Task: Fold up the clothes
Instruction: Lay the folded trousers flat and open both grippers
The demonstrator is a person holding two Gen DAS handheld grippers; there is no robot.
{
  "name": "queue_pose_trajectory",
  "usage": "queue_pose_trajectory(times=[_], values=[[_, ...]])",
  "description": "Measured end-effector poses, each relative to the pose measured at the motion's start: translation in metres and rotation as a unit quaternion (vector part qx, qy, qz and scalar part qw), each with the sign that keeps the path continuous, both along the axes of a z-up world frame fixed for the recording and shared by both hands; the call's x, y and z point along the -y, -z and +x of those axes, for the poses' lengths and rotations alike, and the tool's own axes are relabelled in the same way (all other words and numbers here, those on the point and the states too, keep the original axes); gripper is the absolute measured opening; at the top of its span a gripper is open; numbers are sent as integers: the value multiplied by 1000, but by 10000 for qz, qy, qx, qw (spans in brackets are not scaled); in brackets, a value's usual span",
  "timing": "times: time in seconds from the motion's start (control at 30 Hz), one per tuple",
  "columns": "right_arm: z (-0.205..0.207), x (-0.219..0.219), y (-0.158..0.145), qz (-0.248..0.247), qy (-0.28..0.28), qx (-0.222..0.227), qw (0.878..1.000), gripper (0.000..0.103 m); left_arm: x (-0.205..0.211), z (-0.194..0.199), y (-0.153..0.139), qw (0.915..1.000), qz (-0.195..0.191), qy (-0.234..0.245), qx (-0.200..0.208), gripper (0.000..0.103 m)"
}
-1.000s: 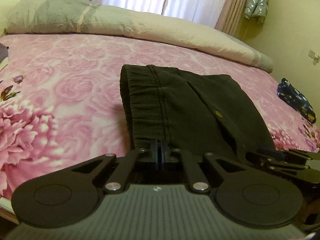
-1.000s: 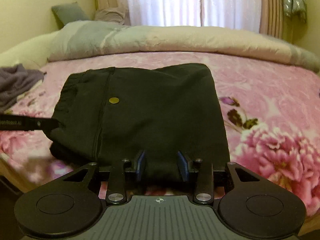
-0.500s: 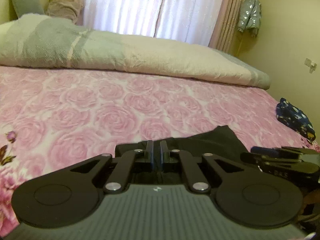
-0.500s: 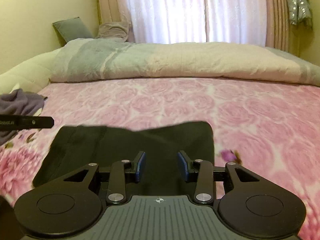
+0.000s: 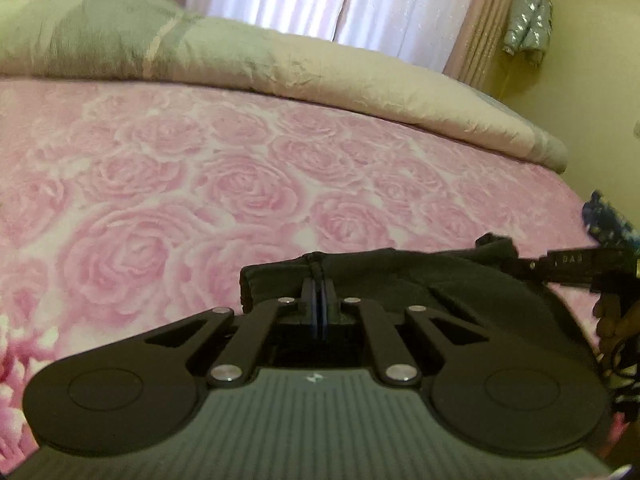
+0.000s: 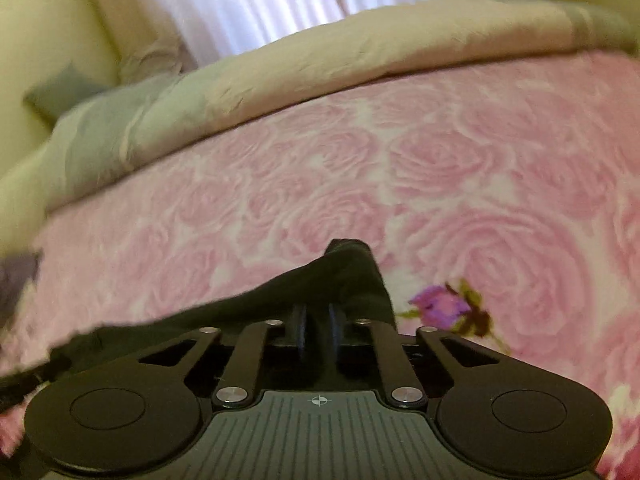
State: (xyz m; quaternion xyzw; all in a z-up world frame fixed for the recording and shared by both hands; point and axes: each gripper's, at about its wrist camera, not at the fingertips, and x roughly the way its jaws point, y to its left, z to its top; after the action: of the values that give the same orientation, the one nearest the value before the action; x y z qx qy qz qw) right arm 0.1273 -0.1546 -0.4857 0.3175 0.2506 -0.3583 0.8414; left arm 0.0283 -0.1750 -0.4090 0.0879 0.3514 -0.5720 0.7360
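Observation:
Black trousers [image 5: 440, 292] lie folded on the pink rose bedspread [image 5: 200, 184]. My left gripper [image 5: 319, 292] is shut on their near edge at a seam. In the right wrist view the trousers [image 6: 340, 276] rise in a peak just ahead of my right gripper [image 6: 318, 316]. Its jaws are closing, and black cloth is pinched between the pads. The right gripper [image 5: 568, 268] also shows at the right edge of the left wrist view, holding a corner of the cloth. Most of the garment is hidden under the grippers.
A rolled beige and grey duvet [image 5: 280, 64] runs along the far side of the bed, with curtains behind. A blue patterned garment [image 5: 608, 224] lies at the bed's right edge. A grey garment [image 6: 16, 280] lies at the left. A silver jacket [image 5: 528, 28] hangs on the wall.
Both grippers have moved forward over the bed, carrying the trousers' near edge with them. The right gripper, open before, has closed on the cloth and rolled.

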Motion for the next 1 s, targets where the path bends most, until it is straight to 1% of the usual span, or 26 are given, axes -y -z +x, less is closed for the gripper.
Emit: queue_pose_trajectory(times=[0.03,0.07,0.1,0.17,0.23,0.3,0.33,0.37,0.4,0.47,0.5,0.53,0.6,0.63,0.67,0.77,0.83,0.97,1.0], values=[[-5,2,-1,71,81,107,9999,8,-4,2,-7,9999,-52,-66,-90,3],[-11,-2,-10,-26,221,102,9997,8,-8,4,-14,9997,-105,-131,-163,3],[-16,-7,-19,-137,366,86,9992,8,-16,3,-23,9996,-170,-180,-126,3],[-29,-21,-35,-323,442,49,9985,9,-34,-5,-39,9994,-293,-117,-107,3],[-47,-44,-49,-368,242,194,9988,9,-53,-16,-51,9992,-378,25,-114,3],[-59,-76,-57,-453,-57,105,9989,12,-71,-33,-58,9991,-359,229,-43,3],[-62,-92,-60,-516,-199,25,9985,27,-79,-42,-60,9990,-319,325,29,4],[-65,-110,-61,-622,-325,-104,9975,48,-84,-50,-58,9989,-251,383,94,4],[-65,-124,-58,-695,-403,-244,9965,54,-87,-57,-53,9988,-128,437,154,4],[-65,-151,-51,-834,-551,-523,9936,54,-87,-68,-39,9983,182,482,261,5],[-65,-164,-47,-903,-625,-663,9917,54,-85,-70,-29,9980,269,437,362,5],[-60,-168,-38,-854,-675,-890,9901,54,-82,-72,-20,9976,344,395,461,6],[-51,-175,-29,-1214,-822,-1150,9825,54,-76,-77,-18,9969,325,331,642,5],[-48,-177,-30,-1261,-875,-1277,9799,54,-74,-79,-23,9964,384,296,690,5],[-46,-176,-33,-1195,-843,-1291,9808,54,-73,-82,-27,9959,442,262,738,5],[-56,-178,-49,-885,-627,-1034,9887,54,-80,-92,-42,9953,503,189,810,6],[-65,-189,-57,-887,-558,-946,9900,54,-92,-100,-50,9955,560,99,763,6],[-77,-207,-57,-703,-458,-1053,9909,54,-111,-109,-58,9950,716,-7,694,8],[-79,-212,-55,-637,-438,-1087,9911,54,-115,-113,-58,9947,751,-9,699,12]])
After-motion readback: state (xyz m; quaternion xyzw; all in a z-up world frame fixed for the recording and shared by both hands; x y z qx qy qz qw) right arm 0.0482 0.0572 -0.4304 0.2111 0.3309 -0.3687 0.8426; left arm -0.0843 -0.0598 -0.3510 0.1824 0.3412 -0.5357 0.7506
